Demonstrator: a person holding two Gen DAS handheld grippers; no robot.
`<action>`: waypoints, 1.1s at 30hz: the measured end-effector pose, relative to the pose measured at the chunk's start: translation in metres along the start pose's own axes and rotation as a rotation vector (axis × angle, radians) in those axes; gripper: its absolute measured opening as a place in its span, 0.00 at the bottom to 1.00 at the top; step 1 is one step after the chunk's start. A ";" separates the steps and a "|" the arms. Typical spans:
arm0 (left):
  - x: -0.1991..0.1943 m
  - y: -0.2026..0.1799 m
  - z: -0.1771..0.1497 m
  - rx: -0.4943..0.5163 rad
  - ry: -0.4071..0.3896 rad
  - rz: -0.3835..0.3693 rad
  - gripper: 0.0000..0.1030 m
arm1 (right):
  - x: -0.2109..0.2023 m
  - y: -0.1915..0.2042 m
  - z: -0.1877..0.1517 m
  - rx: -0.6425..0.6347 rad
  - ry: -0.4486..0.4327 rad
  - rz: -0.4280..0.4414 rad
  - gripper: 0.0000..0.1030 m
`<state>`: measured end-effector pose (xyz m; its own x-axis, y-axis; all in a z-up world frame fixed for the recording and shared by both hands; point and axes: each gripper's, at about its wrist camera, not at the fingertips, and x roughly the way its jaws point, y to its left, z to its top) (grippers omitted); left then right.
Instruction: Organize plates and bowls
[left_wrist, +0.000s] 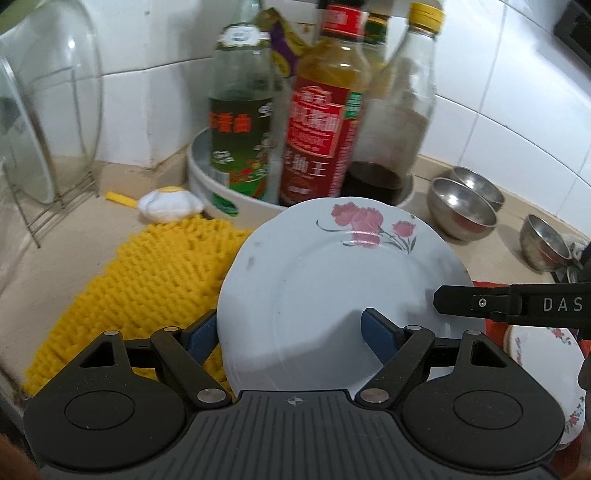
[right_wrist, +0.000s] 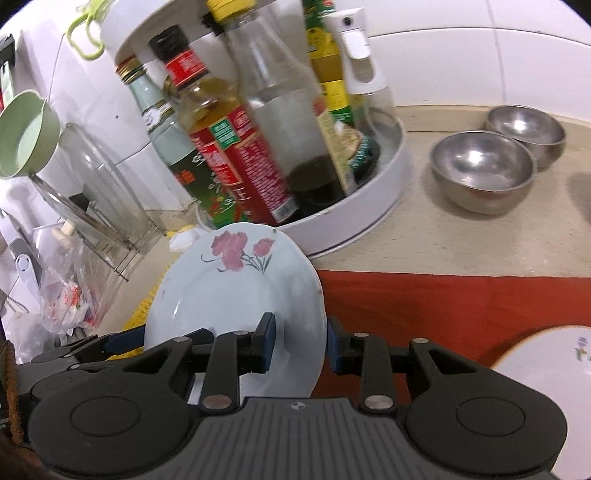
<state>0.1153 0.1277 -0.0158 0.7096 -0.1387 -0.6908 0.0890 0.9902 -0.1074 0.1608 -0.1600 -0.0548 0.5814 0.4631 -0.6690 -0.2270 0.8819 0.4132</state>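
A: Right, start close in. The right gripper (right_wrist: 299, 345) is pinching the right rim of the flowered plate (right_wrist: 236, 295), one pad on its face and one behind its edge, at the bottom centre of the right wrist view.

B: And the left gripper (left_wrist: 291, 334)?

A: Its jaws stand wide across the same plate (left_wrist: 343, 291). One blue pad lies on the plate's face at lower centre of the left wrist view; the other sits at the left rim. Whether they actually press, I cannot tell.

B: So how should the carry go?

A: I'd keep the right pinch firm and both hands moving together, so the rim doesn't twist out. The plate is held up, clear of the yellow mat (left_wrist: 155, 288) and the red cloth (right_wrist: 461, 314).

B: Which way does it face?

A: Its face is tipped up toward the cameras, the pink flowers at the far edge. Being round, it has no long axis; its flat plane slopes up away from the grippers.

B: What's beyond it?

A: Just behind stands the round tray of bottles (left_wrist: 207, 192), near enough to clip, I'd guess. Further right, steel bowls (right_wrist: 484, 171) wait on the counter, and another flowered dish (left_wrist: 543, 373) lies at lower right.
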 end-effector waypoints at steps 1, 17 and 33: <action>0.001 -0.004 0.000 0.007 0.000 -0.005 0.83 | -0.003 -0.003 0.000 0.007 -0.003 -0.004 0.25; 0.010 -0.077 0.003 0.136 0.008 -0.129 0.83 | -0.061 -0.059 -0.013 0.116 -0.069 -0.093 0.25; 0.018 -0.157 -0.020 0.273 0.070 -0.280 0.83 | -0.126 -0.116 -0.052 0.247 -0.095 -0.230 0.25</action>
<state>0.1002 -0.0303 -0.0262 0.5832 -0.3955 -0.7095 0.4614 0.8802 -0.1114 0.0730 -0.3164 -0.0510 0.6684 0.2340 -0.7061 0.1074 0.9090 0.4028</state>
